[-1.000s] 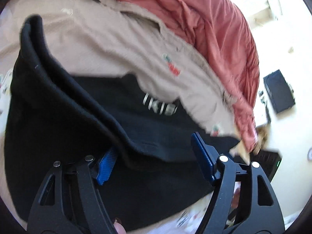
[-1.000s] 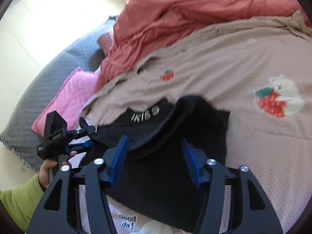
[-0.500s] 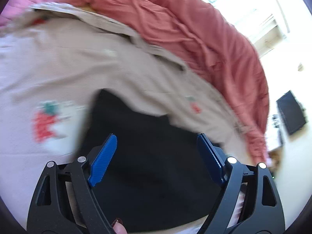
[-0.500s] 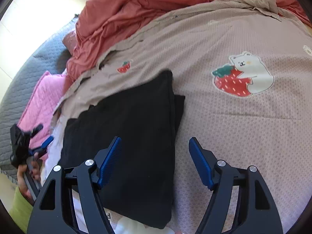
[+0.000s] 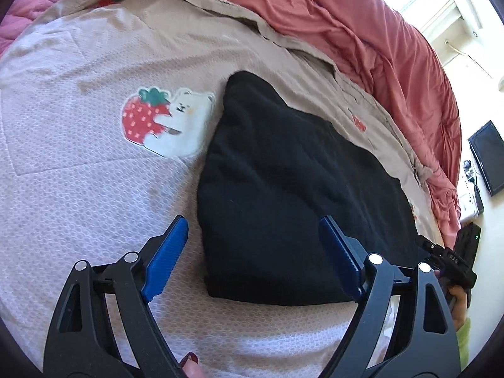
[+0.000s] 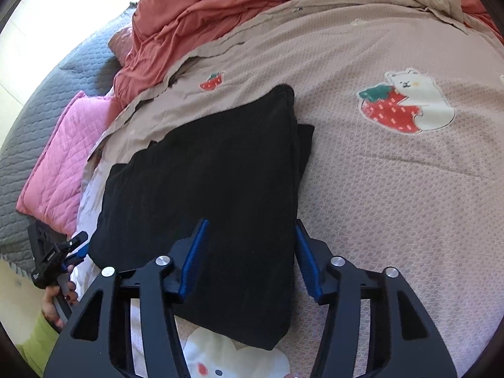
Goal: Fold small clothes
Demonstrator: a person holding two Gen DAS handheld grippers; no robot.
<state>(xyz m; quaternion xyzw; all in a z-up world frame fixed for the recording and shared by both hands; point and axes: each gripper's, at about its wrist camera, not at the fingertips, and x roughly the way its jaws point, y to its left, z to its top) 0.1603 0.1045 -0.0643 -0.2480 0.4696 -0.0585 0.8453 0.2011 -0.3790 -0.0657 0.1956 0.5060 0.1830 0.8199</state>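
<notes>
A folded black fabric garment (image 5: pixel 293 195) lies flat on the beige honeycomb-textured bedspread (image 5: pixel 78 163), just beside a printed white bear hugging a red strawberry (image 5: pixel 167 123). The left tool (image 5: pixel 252 245) hovers above the garment's near edge with blue pads spread wide, gripping nothing. The right tool (image 6: pixel 250 255) (also parted and empty) hangs above the garment's other corner. A rumpled coral-red quilt (image 6: pixel 220 9) bunches along the bedspread's far side.

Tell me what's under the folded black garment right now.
The black garment lies on the beige strawberry-print blanket; its near edge overlaps a white printed patch. Anything beneath its middle is covered.
</notes>
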